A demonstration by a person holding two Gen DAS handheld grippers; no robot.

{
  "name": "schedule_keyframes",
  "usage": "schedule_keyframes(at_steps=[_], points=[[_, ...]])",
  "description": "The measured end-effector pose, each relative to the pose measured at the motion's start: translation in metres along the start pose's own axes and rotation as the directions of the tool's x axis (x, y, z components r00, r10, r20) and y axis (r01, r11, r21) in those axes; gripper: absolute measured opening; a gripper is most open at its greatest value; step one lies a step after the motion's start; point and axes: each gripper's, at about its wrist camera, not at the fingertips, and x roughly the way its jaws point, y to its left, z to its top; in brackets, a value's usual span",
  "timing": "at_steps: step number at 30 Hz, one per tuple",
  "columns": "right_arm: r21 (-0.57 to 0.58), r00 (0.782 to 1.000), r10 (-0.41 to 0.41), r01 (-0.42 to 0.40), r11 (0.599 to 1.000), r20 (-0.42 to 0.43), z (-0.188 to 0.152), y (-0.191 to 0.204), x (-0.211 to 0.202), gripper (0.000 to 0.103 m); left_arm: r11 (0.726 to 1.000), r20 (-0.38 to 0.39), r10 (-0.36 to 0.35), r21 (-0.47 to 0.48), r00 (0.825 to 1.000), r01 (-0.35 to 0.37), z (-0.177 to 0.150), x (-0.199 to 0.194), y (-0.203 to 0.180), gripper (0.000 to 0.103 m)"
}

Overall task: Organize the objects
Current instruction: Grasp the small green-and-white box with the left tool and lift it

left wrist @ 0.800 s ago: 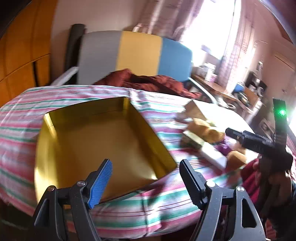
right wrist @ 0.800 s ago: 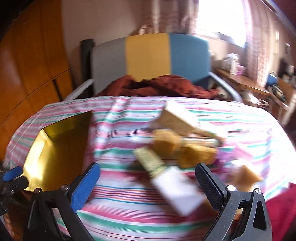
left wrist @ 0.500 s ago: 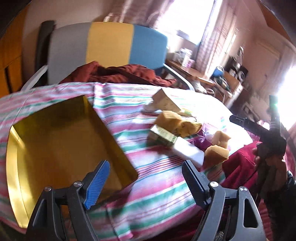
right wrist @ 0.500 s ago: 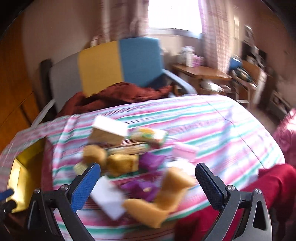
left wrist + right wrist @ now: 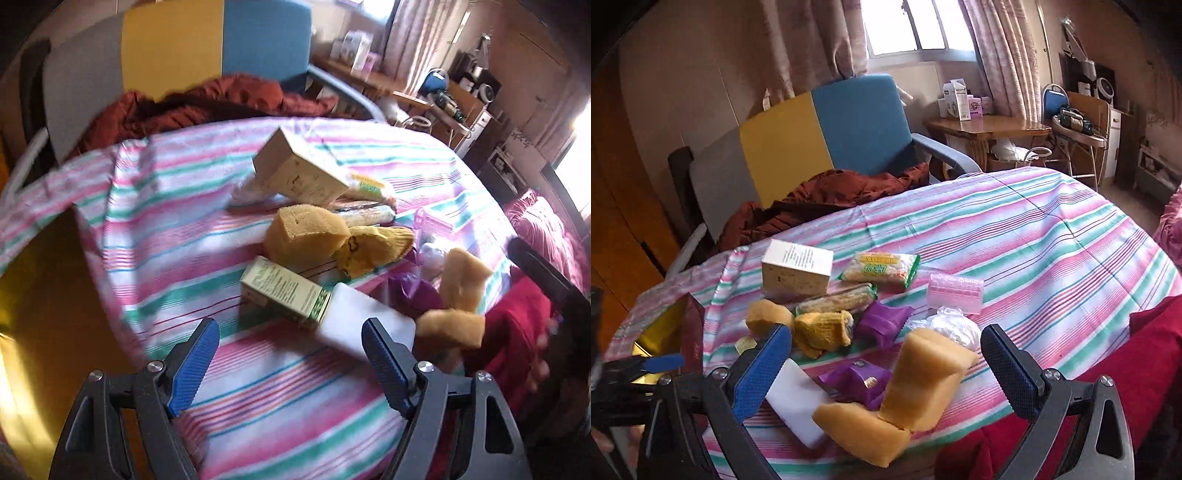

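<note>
Both claws, left claw (image 5: 290, 356) and right claw (image 5: 886, 363), are hanging spread and empty; right should be straddling one sponge (image 5: 925, 373) squarely, avoiding the eraser (image 5: 798, 400).

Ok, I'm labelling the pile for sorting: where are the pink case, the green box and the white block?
pink case (image 5: 955, 293), right wrist view, middle of its ribbed front.
green box (image 5: 284, 291), left wrist view, middle of its printed top face.
white block (image 5: 798, 402), right wrist view, middle of its top face.
</note>
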Motion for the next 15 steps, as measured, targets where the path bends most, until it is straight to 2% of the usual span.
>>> schedule_keyframes(at_steps=[3, 9, 12, 13, 14, 15], points=[[0.051, 1.0, 0.028, -0.028, 0.998, 0.001, 0.002, -0.008, 0.001, 0.103, 0.998, -0.043, 0.047, -0.03, 0.998, -0.048, 0.011, 0.026, 0.0, 0.08], [0.089, 0.998, 0.065, -0.064, 0.994, -0.011, 0.005, -0.013, 0.005, 0.103, 0.991, -0.105, 0.038, -0.127, 0.994, -0.051, 0.023, 0.063, 0.01, 0.081], [0.087, 0.997, 0.078, -0.076, 0.993, -0.012, 0.004, -0.013, 0.005, 0.103, 0.983, -0.122, 0.018, -0.179, 0.992, -0.04, 0.025, 0.078, 0.018, 0.078], [0.086, 0.997, 0.081, -0.08, 0.993, -0.013, 0.004, -0.013, 0.005, 0.103, 0.982, -0.127, 0.018, -0.186, 0.992, -0.041, 0.025, 0.081, 0.02, 0.07], [0.082, 0.996, 0.083, -0.082, 0.993, -0.015, 0.004, -0.012, 0.006, 0.103, 0.982, -0.12, 0.033, -0.178, 0.992, -0.054, 0.023, 0.082, 0.021, 0.067], [0.078, 0.996, 0.087, -0.086, 0.993, -0.018, 0.004, -0.012, 0.006, 0.103, 0.985, -0.11, 0.039, -0.164, 0.993, -0.057, 0.021, 0.081, 0.019, 0.057]])
